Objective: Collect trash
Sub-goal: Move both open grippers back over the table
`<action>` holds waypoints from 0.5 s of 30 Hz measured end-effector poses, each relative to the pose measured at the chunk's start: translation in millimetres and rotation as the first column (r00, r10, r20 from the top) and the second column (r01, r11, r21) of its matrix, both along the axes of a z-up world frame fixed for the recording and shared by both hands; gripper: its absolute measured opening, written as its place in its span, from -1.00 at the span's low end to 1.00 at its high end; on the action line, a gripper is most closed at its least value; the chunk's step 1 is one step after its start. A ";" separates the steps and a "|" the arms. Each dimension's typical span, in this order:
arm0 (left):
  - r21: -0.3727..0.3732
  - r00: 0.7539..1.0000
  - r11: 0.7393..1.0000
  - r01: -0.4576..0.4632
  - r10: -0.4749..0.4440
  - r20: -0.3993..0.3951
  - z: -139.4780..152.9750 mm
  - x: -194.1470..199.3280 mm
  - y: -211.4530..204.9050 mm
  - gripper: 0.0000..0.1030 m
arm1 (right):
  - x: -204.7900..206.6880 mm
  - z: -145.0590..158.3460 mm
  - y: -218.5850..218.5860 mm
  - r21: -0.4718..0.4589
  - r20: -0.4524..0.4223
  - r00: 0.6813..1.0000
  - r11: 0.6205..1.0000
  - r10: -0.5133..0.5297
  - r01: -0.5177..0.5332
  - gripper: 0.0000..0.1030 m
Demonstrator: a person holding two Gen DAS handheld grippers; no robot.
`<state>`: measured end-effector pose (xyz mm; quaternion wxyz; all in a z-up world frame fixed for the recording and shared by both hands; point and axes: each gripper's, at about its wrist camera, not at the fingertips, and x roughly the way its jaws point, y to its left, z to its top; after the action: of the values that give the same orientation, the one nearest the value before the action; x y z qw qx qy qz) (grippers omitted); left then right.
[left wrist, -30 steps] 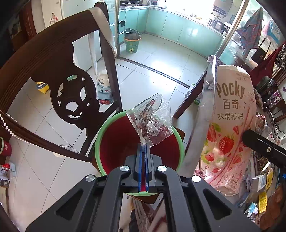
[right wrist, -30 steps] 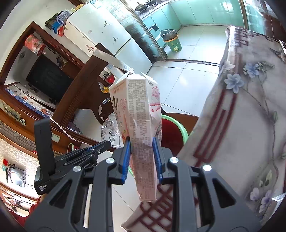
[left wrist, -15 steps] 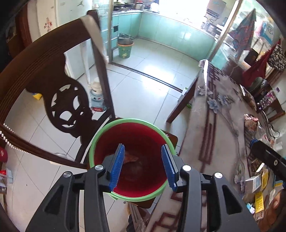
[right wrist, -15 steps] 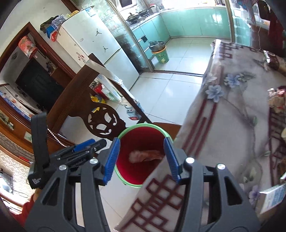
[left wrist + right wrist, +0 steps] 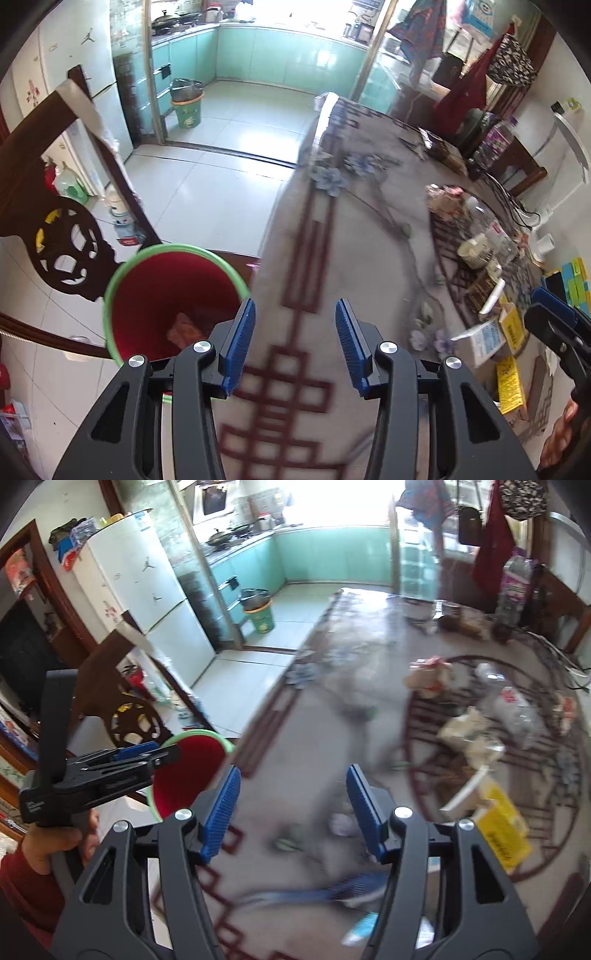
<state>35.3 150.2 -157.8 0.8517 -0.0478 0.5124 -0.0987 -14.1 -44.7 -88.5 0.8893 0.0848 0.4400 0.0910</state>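
Background: dining room opening onto a kitchen.
White fridge far left, beside a carved dark wooden chair; teal cabinets far back; flowered tablecloth covers the table at right.

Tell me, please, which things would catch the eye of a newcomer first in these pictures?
First, the red bin with a green rim on the chair seat beside the table, some trash lying at its bottom. Next, the patterned tablecloth, with wrappers and boxes piled at its right end. Both grippers, left and right, are empty, their jaws opening.

Home dining room: fridge, kitchen cabinets
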 end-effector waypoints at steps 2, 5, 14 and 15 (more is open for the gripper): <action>-0.001 1.000 1.000 0.031 -0.031 0.000 -1.3 -10.6 -30.5 -0.08 | -5.2 -6.5 -25.6 -0.023 -0.010 1.000 1.000 -0.004 0.004 0.14; -0.029 0.998 0.998 0.053 -0.053 -0.018 -3.6 -23.2 -65.9 -0.07 | -10.8 -18.1 -58.6 -0.059 -0.043 0.999 0.998 0.007 -0.010 0.14; 0.001 1.000 1.000 0.012 -0.012 0.025 17.2 -50.1 -116.2 0.09 | -29.4 -52.1 -139.5 -0.130 -0.117 0.993 0.991 0.006 -0.021 0.17; 0.006 1.000 1.000 0.013 -0.013 0.027 17.9 -50.2 -120.7 0.09 | -30.2 -55.6 -144.9 -0.134 -0.127 0.992 0.991 0.000 -0.017 0.17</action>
<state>-14.9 29.6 -139.9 0.8581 -0.0406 0.5014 -0.1035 -44.3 -189.6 -144.1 0.8630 0.0285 0.5009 0.0593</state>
